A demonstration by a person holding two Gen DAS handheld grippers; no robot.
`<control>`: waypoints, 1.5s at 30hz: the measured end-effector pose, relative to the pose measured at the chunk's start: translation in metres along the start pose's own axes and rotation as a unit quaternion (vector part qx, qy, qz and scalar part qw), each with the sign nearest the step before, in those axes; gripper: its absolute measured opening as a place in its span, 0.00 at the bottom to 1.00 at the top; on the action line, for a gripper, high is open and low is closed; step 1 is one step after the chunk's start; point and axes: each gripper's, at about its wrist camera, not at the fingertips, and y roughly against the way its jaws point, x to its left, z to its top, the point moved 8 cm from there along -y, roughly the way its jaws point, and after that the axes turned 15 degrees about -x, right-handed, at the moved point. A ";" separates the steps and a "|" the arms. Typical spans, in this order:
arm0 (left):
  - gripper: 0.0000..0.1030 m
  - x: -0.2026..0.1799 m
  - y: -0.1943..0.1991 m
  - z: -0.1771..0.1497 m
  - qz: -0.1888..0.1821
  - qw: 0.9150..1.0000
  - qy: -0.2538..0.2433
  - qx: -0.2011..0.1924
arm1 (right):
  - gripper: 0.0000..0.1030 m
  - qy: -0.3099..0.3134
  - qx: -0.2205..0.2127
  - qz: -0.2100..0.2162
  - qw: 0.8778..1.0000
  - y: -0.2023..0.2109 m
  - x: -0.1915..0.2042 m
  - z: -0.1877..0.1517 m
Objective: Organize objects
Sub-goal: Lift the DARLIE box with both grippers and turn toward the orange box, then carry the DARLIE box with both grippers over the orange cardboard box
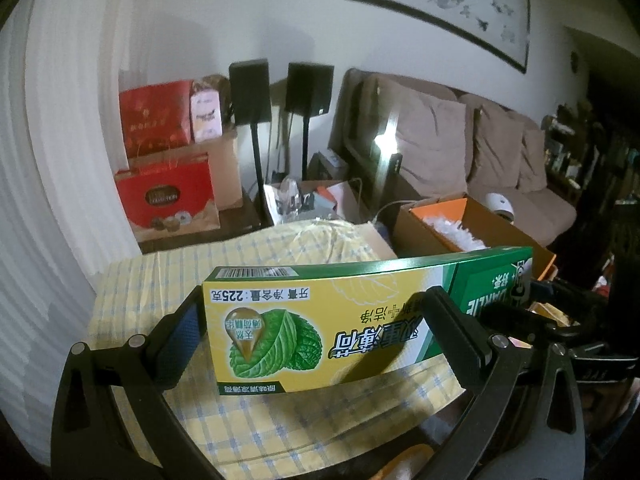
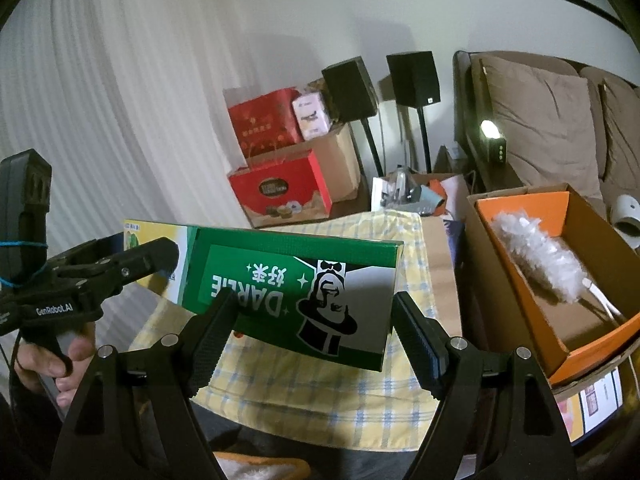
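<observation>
Green-and-yellow toothpaste box (image 1: 360, 320) hung above the checked bench cloth (image 2: 312, 392) — the left gripper (image 1: 316, 332) and right gripper (image 2: 312, 340) each held an end between wide-set fingers. Both ends probably needed carrying level toward the orange-lined box (image 2: 532, 276).

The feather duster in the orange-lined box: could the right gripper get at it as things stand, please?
Probably not yet. The right gripper is occupied, clamping one end of the Darlie toothpaste box. The feather duster itself lies uncovered in the open orange-lined box, so the path looks free once the toothpaste box is released.
</observation>
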 end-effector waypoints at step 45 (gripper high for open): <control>1.00 -0.068 -0.008 0.051 -0.042 0.997 -0.028 -0.052 | 0.78 -0.009 -0.074 -0.037 0.997 0.055 -0.041 0.050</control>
